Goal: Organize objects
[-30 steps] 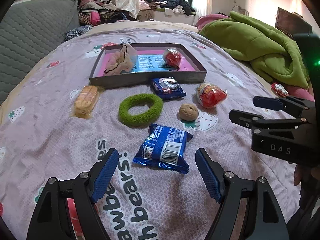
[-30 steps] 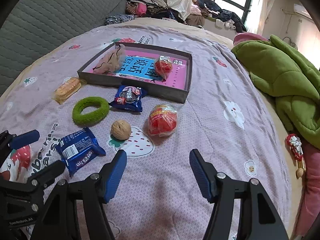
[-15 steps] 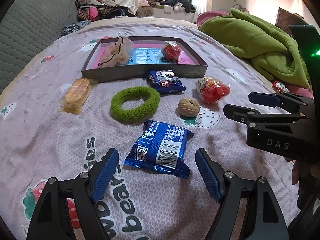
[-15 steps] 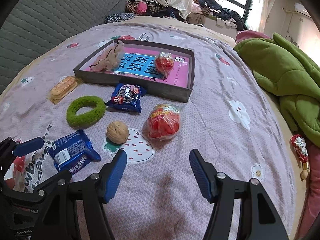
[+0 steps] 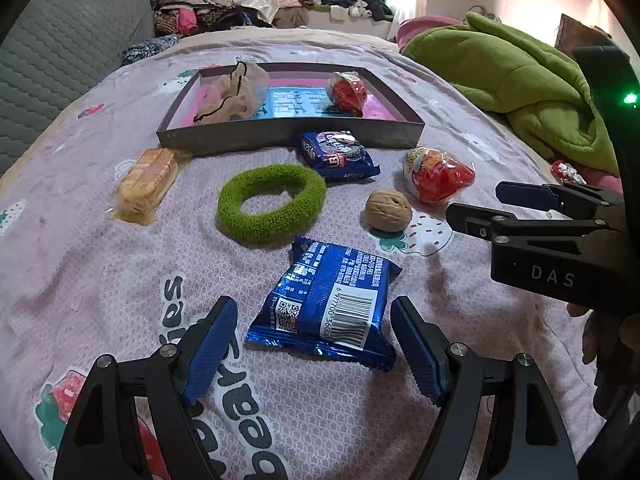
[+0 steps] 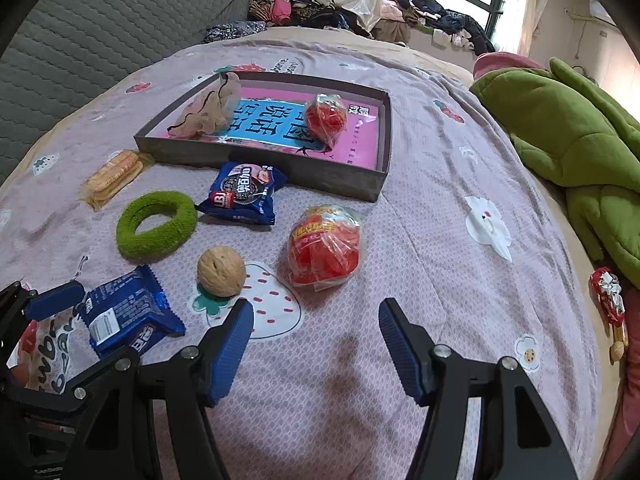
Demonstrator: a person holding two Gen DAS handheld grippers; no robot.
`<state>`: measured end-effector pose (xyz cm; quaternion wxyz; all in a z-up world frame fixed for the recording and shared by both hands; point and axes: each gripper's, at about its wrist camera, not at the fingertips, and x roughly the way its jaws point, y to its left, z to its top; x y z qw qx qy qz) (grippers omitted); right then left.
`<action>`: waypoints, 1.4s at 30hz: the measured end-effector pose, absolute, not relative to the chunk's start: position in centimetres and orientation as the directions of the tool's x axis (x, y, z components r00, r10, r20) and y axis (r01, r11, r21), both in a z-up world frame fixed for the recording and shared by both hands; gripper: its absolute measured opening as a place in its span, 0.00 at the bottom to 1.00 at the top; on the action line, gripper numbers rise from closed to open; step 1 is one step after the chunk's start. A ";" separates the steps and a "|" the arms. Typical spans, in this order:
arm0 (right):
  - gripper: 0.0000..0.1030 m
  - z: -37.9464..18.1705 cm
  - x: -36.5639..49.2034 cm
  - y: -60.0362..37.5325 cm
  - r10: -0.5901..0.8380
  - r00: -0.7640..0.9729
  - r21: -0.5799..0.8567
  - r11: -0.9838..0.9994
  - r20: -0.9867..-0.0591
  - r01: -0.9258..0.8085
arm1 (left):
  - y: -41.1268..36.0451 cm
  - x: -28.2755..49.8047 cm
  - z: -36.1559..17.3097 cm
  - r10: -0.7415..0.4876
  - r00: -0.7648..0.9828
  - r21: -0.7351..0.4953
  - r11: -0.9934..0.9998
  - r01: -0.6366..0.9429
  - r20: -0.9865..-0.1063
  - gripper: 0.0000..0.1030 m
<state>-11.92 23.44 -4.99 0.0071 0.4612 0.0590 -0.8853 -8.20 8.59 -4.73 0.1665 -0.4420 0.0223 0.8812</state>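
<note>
My left gripper [image 5: 314, 346] is open, its pads either side of a blue snack packet [image 5: 328, 300] lying on the bedspread; the packet also shows in the right wrist view [image 6: 128, 316]. My right gripper [image 6: 316, 348] is open and empty, just short of a red snack bag [image 6: 325, 245] and a walnut [image 6: 221, 271]. Beyond lie a green fuzzy ring [image 5: 272, 202], a second blue packet [image 5: 338, 156] and a wrapped cake [image 5: 146, 184]. A grey tray [image 5: 288, 135] at the back holds a beige bag [image 5: 230, 98] and a red bag [image 5: 349, 90].
A green quilt [image 6: 576, 136] is heaped at the right of the bed. A small red candy [image 6: 608, 292] lies near the right edge. A grey quilted headboard [image 5: 52, 60] stands left, with clothes piled at the back by the window.
My left gripper has moved forward, so the blue packet now lies between its pads. My right gripper has moved closer to the red bag and walnut.
</note>
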 end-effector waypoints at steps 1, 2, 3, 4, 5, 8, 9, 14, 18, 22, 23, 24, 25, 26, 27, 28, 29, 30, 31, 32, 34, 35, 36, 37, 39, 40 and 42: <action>0.63 -5.1 -12.1 23.5 0.041 -0.572 -0.095 -0.993 -0.819 0.064 | 8.6 -8.3 -4.8 0.276 -0.551 -0.113 -0.944 -0.311 -0.788 0.78; 0.63 -5.3 -12.2 23.7 0.041 -0.570 -0.092 -0.994 -0.821 0.060 | 8.6 -8.4 -4.9 0.277 -0.548 -0.116 -0.944 -0.310 -0.789 0.78; 0.63 -5.4 -12.4 23.8 0.043 -0.568 -0.091 -0.994 -0.822 0.057 | 8.6 -8.5 -4.9 0.279 -0.549 -0.118 -0.944 -0.309 -0.788 0.78; 0.63 -5.5 -12.5 23.9 0.043 -0.565 -0.090 -0.994 -0.824 0.056 | 8.6 -8.6 -5.0 0.280 -0.549 -0.119 -0.943 -0.310 -0.787 0.78; 0.63 -5.6 -12.7 23.9 0.044 -0.564 -0.090 -0.994 -0.824 0.054 | 8.7 -8.7 -5.0 0.281 -0.549 -0.119 -0.943 -0.312 -0.787 0.78; 0.63 -5.8 -13.3 24.1 0.050 -0.566 -0.098 -0.994 -0.823 0.054 | 8.9 -9.0 -5.2 0.279 -0.546 -0.116 -0.943 -0.313 -0.790 0.78; 0.63 -5.9 -13.5 24.2 0.053 -0.566 -0.099 -0.994 -0.823 0.051 | 8.9 -9.1 -5.3 0.282 -0.545 -0.120 -0.942 -0.314 -0.789 0.78; 0.63 -6.3 -14.6 24.5 0.048 -0.556 -0.086 -0.995 -0.830 0.043 | 9.1 -9.8 -5.7 0.284 -0.537 -0.127 -0.942 -0.310 -0.794 0.78; 0.63 -6.8 -15.5 24.7 0.053 -0.547 -0.086 -0.996 -0.835 0.036 | 9.2 -10.1 -5.9 0.284 -0.538 -0.125 -0.942 -0.313 -0.794 0.78; 0.63 -7.2 -16.4 25.0 0.049 -0.535 -0.074 -0.997 -0.843 0.025 | 9.2 -10.5 -6.1 0.289 -0.534 -0.134 -0.941 -0.310 -0.794 0.77; 0.63 -7.3 -16.6 25.0 0.048 -0.531 -0.072 -0.997 -0.846 0.023 | 9.2 -10.5 -6.1 0.290 -0.534 -0.136 -0.941 -0.309 -0.794 0.78; 0.63 -7.4 -16.8 25.0 0.048 -0.529 -0.072 -0.997 -0.847 0.023 | 9.3 -10.6 -6.1 0.290 -0.534 -0.134 -0.941 -0.311 -0.794 0.78; 0.63 -7.5 -17.0 25.0 0.050 -0.528 -0.073 -0.997 -0.848 0.023 | 9.3 -10.6 -6.2 0.290 -0.534 -0.134 -0.941 -0.312 -0.794 0.78; 0.63 -7.5 -17.1 25.0 0.051 -0.528 -0.074 -0.997 -0.848 0.023 | 9.3 -10.7 -6.2 0.292 -0.532 -0.136 -0.940 -0.313 -0.795 0.78; 0.63 -7.6 -17.3 25.0 0.051 -0.526 -0.075 -0.997 -0.849 0.025 | 9.2 -10.7 -6.2 0.294 -0.531 -0.139 -0.940 -0.312 -0.795 0.78; 0.63 -7.6 -17.5 24.9 0.051 -0.525 -0.075 -0.997 -0.850 0.026 | 9.2 -10.8 -6.2 0.297 -0.531 -0.142 -0.939 -0.312 -0.794 0.78; 0.63 -7.7 -17.6 24.9 0.048 -0.524 -0.074 -0.997 -0.851 0.028 | 9.2 -10.8 -6.3 0.298 -0.531 -0.143 -0.939 -0.313 -0.793 0.77; 0.63 -7.7 -17.7 24.8 0.046 -0.524 -0.072 -0.997 -0.850 0.029 | 9.2 -10.7 -6.3 0.300 -0.531 -0.144 -0.938 -0.314 -0.792 0.76; 0.63 -7.7 -17.9 24.8 0.045 -0.526 -0.072 -0.997 -0.849 0.030 | 9.2 -10.7 -6.2 0.303 -0.533 -0.146 -0.937 -0.317 -0.790 0.73; 0.63 -7.8 -18.0 24.7 0.043 -0.526 -0.070 -0.997 -0.849 0.031 | 9.3 -10.7 -6.2 0.306 -0.533 -0.147 -0.936 -0.320 -0.789 0.72; 0.63 -8.0 -18.2 24.6 0.042 -0.523 -0.068 -0.997 -0.851 0.029 | 9.3 -10.7 -6.2 0.309 -0.534 -0.147 -0.934 -0.324 -0.787 0.68; 0.62 -8.1 -18.3 24.6 0.043 -0.521 -0.067 -0.997 -0.853 0.028 | 9.3 -10.7 -6.2 0.312 -0.533 -0.149 -0.934 -0.326 -0.786 0.66; 0.61 -8.2 -18.4 24.5 0.041 -0.519 -0.065 -0.997 -0.854 0.029 | 9.4 -10.6 -6.2 0.315 -0.534 -0.151 -0.932 -0.328 -0.785 0.64; 0.58 -8.2 -18.4 24.5 0.038 -0.519 -0.064 -0.997 -0.854 0.031 | 9.4 -10.6 -6.1 0.314 -0.535 -0.149 -0.933 -0.329 -0.784 0.63; 0.53 -8.3 -18.5 24.3 0.040 -0.520 -0.068 -0.997 -0.853 0.035 | 9.5 -10.5 -6.1 0.313 -0.536 -0.146 -0.932 -0.332 -0.784 0.61; 0.52 -8.3 -18.5 24.2 0.038 -0.521 -0.069 -0.997 -0.853 0.040 | 9.5 -10.5 -6.1 0.314 -0.536 -0.146 -0.932 -0.332 -0.784 0.60; 0.52 -8.3 -18.4 24.1 0.040 -0.525 -0.075 -0.996 -0.850 0.045 | 9.4 -10.4 -6.0 0.318 -0.537 -0.150 -0.931 -0.333 -0.781 0.58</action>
